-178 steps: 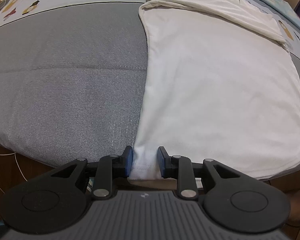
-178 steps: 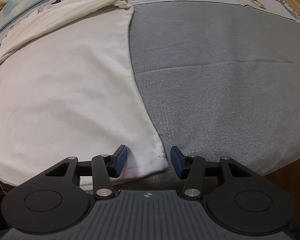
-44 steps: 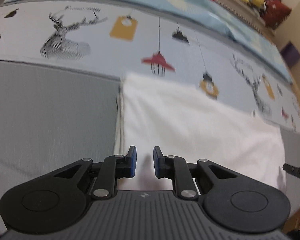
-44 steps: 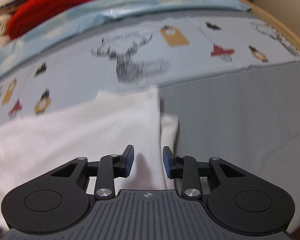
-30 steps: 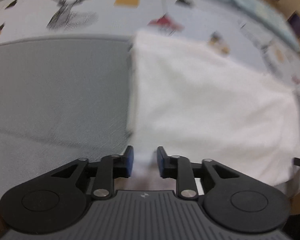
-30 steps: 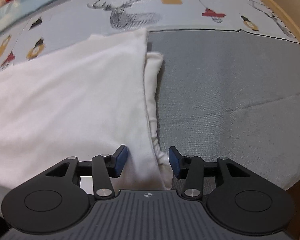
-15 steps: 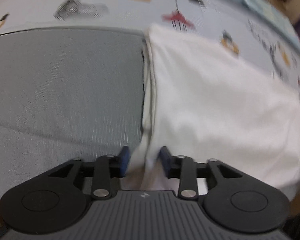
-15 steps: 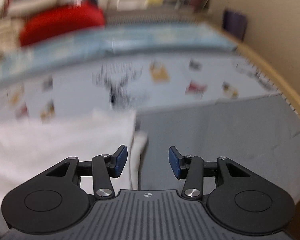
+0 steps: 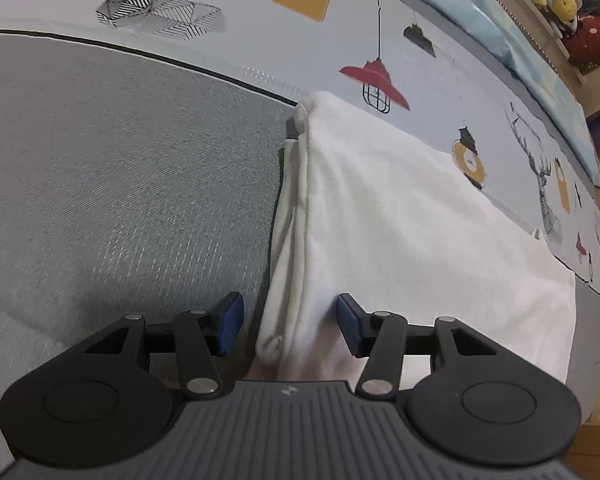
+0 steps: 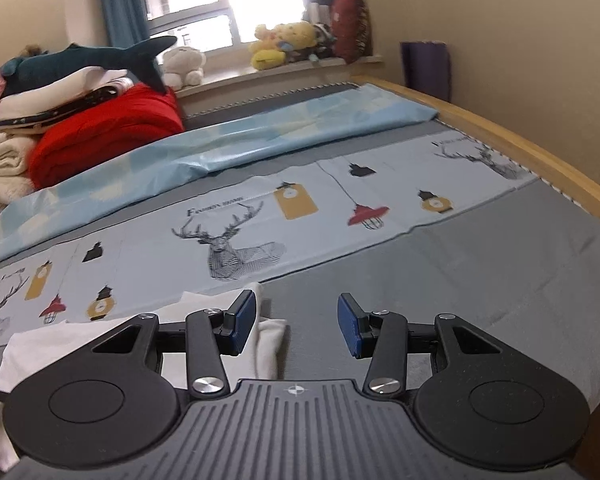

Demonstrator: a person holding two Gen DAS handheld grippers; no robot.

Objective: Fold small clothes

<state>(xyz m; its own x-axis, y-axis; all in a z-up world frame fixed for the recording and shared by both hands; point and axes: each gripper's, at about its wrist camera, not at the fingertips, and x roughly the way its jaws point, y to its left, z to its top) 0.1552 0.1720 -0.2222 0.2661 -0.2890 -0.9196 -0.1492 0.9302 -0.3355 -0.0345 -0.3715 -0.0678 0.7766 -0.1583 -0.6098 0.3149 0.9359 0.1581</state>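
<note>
White cotton T-shirt (image 9: 400, 240), soft and thin, lies on the bed folded over on itself, its top layer brought up to the far edge where the grey woven mattress cover (image 9: 120, 180) meets the pale blue printed sheet with deer and lantern pictures (image 9: 340, 20). Along its left side the lower layers stick out a little from under the top one, so the edges are not quite matched. One fold looks done, judging by the doubled layers; a further fold to make the bundle compact, and some tidying of that left edge, seem to be left

The left gripper (image 9: 290, 322) hangs just over the near left corner of the shirt. Its jaws have just been opening, and the cloth edge sits between the blue pads without being pressed, so the corner is let go. The right gripper (image 10: 296, 326) is raised above the shirt's right side, looking across the bed towards the red folded blanket (image 10: 108, 136) and the window sill; its jaws stand apart with nothing between them
</note>
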